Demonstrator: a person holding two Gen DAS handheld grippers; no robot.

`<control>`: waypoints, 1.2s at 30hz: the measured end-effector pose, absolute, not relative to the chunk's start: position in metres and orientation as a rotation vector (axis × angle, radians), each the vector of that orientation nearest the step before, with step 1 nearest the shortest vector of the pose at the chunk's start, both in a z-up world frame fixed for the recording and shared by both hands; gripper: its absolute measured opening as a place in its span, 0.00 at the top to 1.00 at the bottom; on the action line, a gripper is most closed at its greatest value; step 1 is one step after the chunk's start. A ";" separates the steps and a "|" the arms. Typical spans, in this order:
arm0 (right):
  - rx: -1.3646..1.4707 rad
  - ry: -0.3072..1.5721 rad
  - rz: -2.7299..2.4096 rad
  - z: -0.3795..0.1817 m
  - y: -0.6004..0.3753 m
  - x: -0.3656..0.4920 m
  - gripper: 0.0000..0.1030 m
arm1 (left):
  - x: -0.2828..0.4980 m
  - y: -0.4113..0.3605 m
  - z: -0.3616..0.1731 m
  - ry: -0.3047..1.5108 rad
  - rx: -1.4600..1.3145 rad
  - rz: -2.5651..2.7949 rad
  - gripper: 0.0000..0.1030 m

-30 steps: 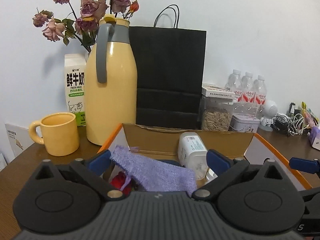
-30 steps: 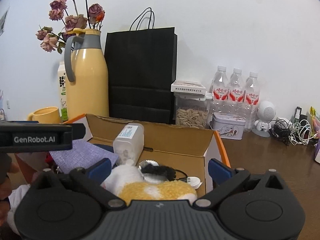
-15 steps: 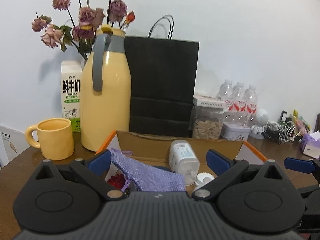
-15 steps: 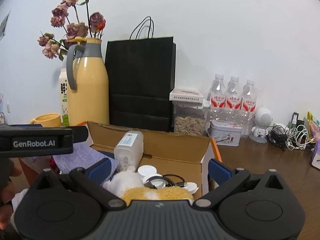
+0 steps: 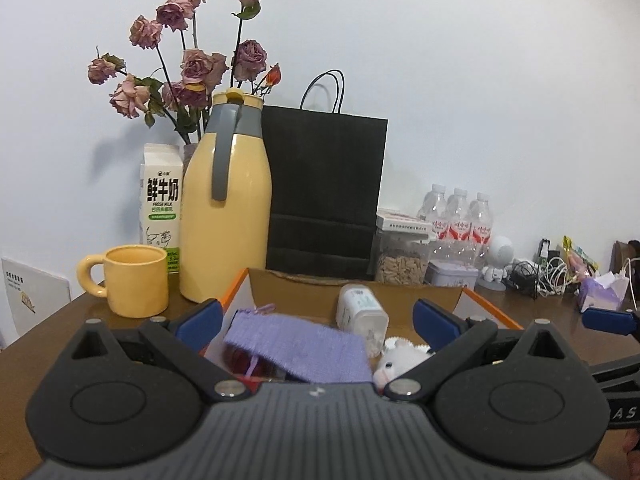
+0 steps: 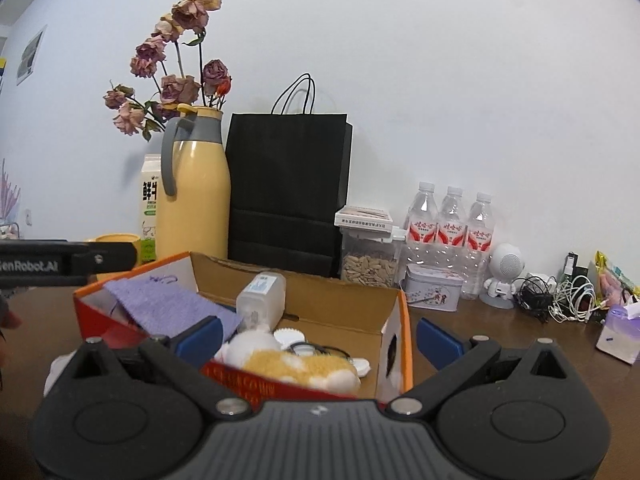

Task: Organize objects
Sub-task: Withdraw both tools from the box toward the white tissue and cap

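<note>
An open cardboard box with orange edges point(image 6: 394, 320) sits on the brown table, straight ahead in both views. Inside lie a purple knitted cloth point(image 6: 172, 304) point(image 5: 296, 346), a white plastic bottle point(image 6: 262, 292) point(image 5: 362, 312), a yellow-and-white plush toy point(image 6: 296, 364) point(image 5: 400, 358), white caps and a black cable point(image 6: 316, 347). My right gripper point(image 6: 320, 336) is open, just before the box's near red wall. My left gripper point(image 5: 316, 320) is open too, above the box's near left side; its black body point(image 6: 60, 264) shows at the left of the right wrist view. Neither holds anything.
Behind the box stand a yellow thermos jug point(image 5: 226, 208), a yellow mug point(image 5: 134, 282), a milk carton point(image 5: 160, 200), a black paper bag point(image 5: 324, 192), a seed jar point(image 6: 370, 264), a tin point(image 6: 432, 292) and water bottles point(image 6: 452, 220). Tangled cables point(image 6: 560, 300) and a tissue pack point(image 6: 622, 332) lie right.
Both grippers have drawn back and up from the box, which now sits lower and farther. The box's near red wall has come into the right wrist view. Both stay open.
</note>
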State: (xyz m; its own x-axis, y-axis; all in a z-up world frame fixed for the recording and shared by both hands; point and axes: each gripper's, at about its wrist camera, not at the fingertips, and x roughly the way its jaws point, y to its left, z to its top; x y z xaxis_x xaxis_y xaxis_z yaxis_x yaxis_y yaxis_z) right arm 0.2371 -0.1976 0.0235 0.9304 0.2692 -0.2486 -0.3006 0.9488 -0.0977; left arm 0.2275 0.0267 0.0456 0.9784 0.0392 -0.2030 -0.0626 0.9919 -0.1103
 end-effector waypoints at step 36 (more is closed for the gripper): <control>-0.099 0.695 0.318 -0.039 -0.252 0.218 0.00 | 0.176 0.066 0.000 0.445 -0.095 0.104 0.00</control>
